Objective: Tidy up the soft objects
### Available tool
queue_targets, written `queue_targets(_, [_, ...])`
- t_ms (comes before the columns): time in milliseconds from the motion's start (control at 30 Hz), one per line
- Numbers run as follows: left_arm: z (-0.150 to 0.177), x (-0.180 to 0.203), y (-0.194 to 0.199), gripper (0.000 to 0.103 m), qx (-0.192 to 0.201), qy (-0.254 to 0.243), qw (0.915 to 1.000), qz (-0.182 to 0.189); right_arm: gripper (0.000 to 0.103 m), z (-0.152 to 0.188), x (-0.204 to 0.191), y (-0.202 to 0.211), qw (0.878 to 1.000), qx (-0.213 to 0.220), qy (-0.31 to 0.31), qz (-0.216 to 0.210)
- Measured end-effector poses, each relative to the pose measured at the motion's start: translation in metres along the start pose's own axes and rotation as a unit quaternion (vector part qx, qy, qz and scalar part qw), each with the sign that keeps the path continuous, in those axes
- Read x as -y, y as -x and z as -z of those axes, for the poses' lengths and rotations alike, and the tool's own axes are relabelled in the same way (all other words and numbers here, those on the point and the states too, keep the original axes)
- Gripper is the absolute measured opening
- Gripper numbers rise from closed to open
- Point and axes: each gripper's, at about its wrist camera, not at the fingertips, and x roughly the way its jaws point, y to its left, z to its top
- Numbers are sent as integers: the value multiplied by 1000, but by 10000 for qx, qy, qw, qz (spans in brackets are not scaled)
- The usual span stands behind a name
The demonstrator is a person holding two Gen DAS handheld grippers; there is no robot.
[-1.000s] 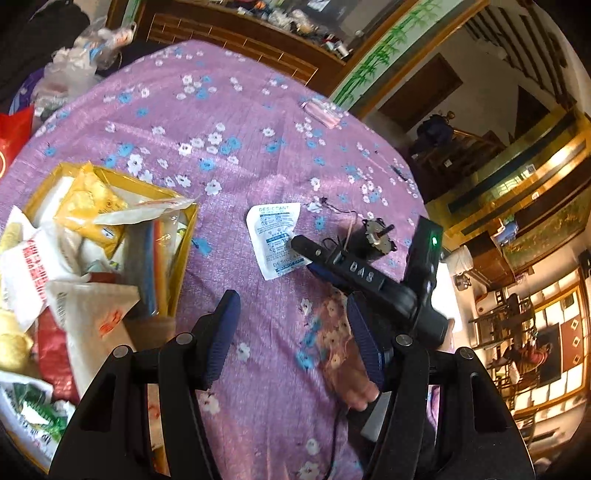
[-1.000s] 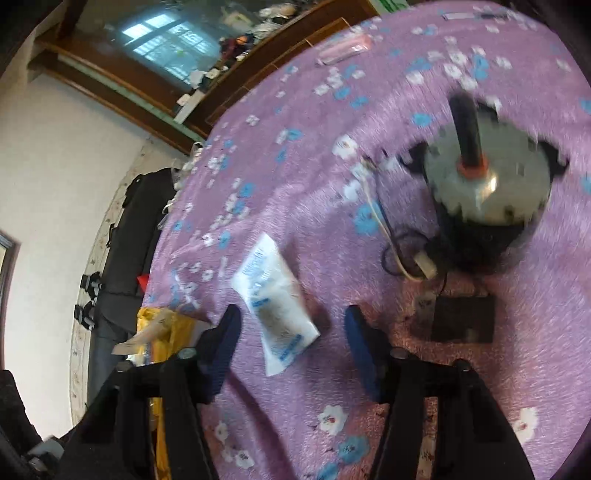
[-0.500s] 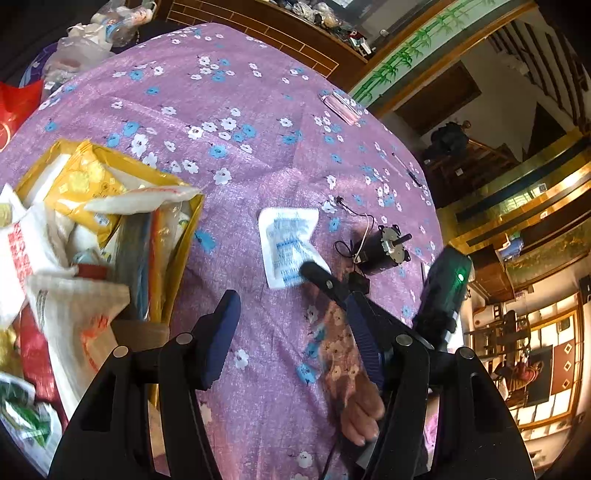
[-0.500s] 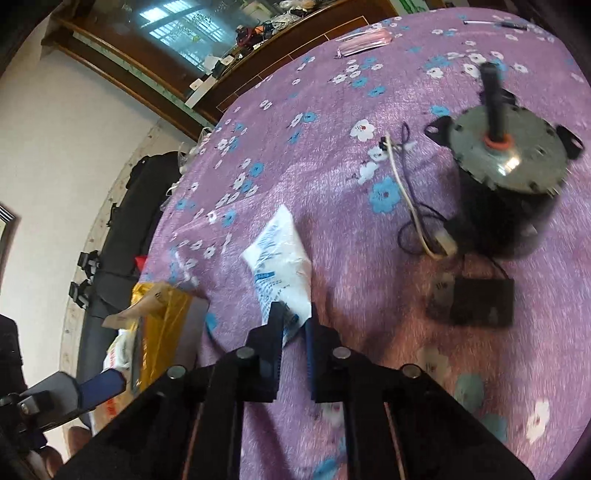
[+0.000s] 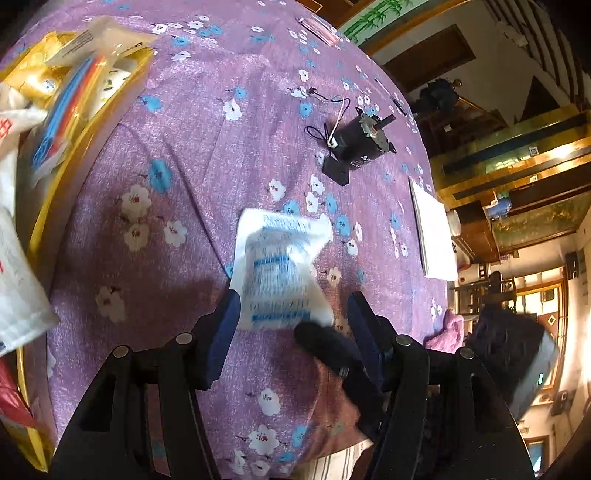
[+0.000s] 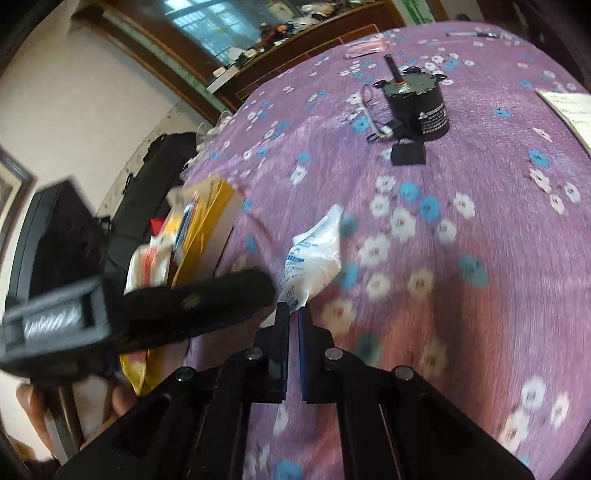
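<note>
A white desiccant packet with blue print (image 6: pixel 314 254) hangs from my right gripper (image 6: pixel 293 314), which is shut on its lower edge and holds it above the purple flowered cloth. In the left wrist view the same packet (image 5: pixel 282 273) is lifted between the fingers of my open, empty left gripper (image 5: pixel 295 314), with the right gripper's fingers (image 5: pixel 325 347) pinching it from the right. A yellow box (image 5: pixel 70 158) full of soft packets stands at the left; it also shows in the right wrist view (image 6: pixel 207 229).
A black motor with wires (image 5: pixel 364 142) and a small black block (image 5: pixel 336 171) stand on the cloth beyond the packet; the motor (image 6: pixel 415 103) also shows in the right wrist view. White paper (image 5: pixel 432 232) lies at the table's right edge. A pink packet (image 5: pixel 319 29) lies far back.
My right gripper closed on the packet and lifted it off the cloth toward me. My left gripper moved closer, so the packet now sits between its fingers.
</note>
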Motion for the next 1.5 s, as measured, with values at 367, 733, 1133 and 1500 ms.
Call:
queue_targets(367, [13,-28,-5,60,9,189,9998,-41,8,17,20,11,9993,101,-308,-202])
queue_targets(733, [22,-23,-12,60,-200,18,9996,213,60,-23,51,2,9942,233,-944,-468])
queue_targets(1133, [31,-5,-23,30,-41,-728,9968,-319,30,-27,31,-33,9984,-92,-551,1])
queue_targets(1500, [50,3,33,27,392,-841,9956,135,27,-15,5,12,9966,380,-648,-333])
